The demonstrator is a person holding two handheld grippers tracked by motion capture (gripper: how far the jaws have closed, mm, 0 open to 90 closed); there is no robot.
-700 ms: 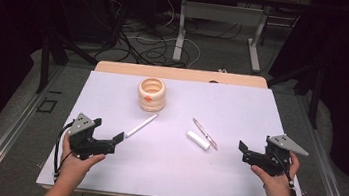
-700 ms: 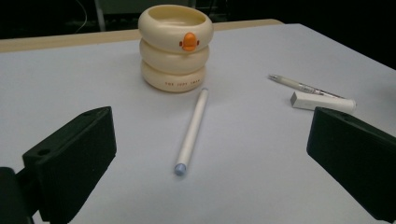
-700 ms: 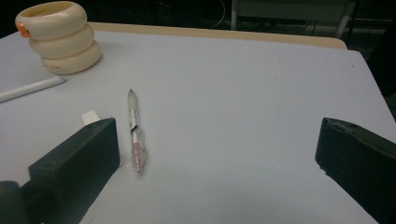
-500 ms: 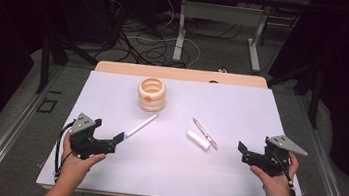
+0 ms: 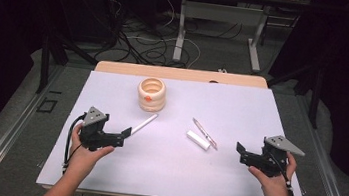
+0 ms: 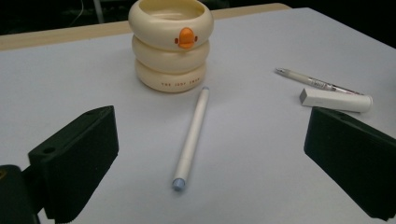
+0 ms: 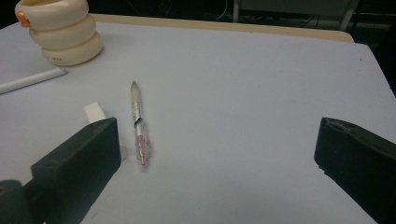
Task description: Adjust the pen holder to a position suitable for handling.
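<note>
Left gripper [image 5: 125,135] gapes wide at white pen [image 6: 191,137] — duck holder [image 6: 171,44] stands just beyond.

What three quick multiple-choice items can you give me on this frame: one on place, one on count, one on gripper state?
1. Where is the white pen relative to the cream holder?
A. inside it
B. on the table, in front of it
C. under it

2. How many stacked rings form the cream holder?
A. one
B. three
C. five

3. What state is the left gripper in?
A. open, holding nothing
B. shut on the white pen
C. shut on the eraser

Key: 1 B, the pen lies flat with its tip near the holder's base. 2 B, three bulges show in the left gripper view. 3 A, its jaws stand wide apart with the pen lying loose between them.
</note>
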